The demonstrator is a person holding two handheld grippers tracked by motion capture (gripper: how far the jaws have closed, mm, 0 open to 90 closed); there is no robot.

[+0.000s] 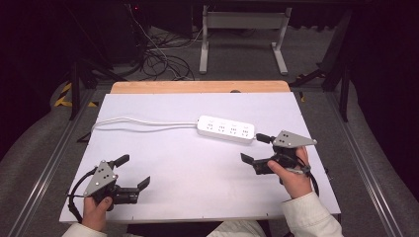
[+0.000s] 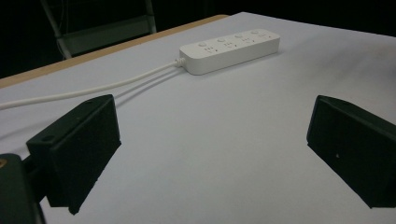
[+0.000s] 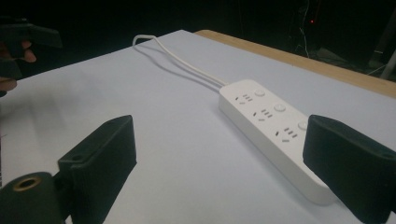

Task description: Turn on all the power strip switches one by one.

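Observation:
A white power strip [image 1: 226, 128] with several sockets lies across the middle of the white table [image 1: 197, 192]. Its white cord [image 1: 143, 121] runs left and loops back near the table's left edge. My left gripper [image 1: 132, 171] rests at the front left, open, with nothing between its jaws. My right gripper [image 1: 256, 147] sits at the right, open and empty, close to the strip's right end. In the left gripper view the strip [image 2: 229, 48] lies far ahead between the jaws. In the right gripper view the strip [image 3: 271, 128] runs toward the right jaw.
A wooden strip [image 1: 200, 87] borders the table's far edge. Beyond it stand a white metal frame [image 1: 242, 29] and tangled cables [image 1: 158, 59] on the floor. Metal rails [image 1: 365, 163] run along both sides of the table.

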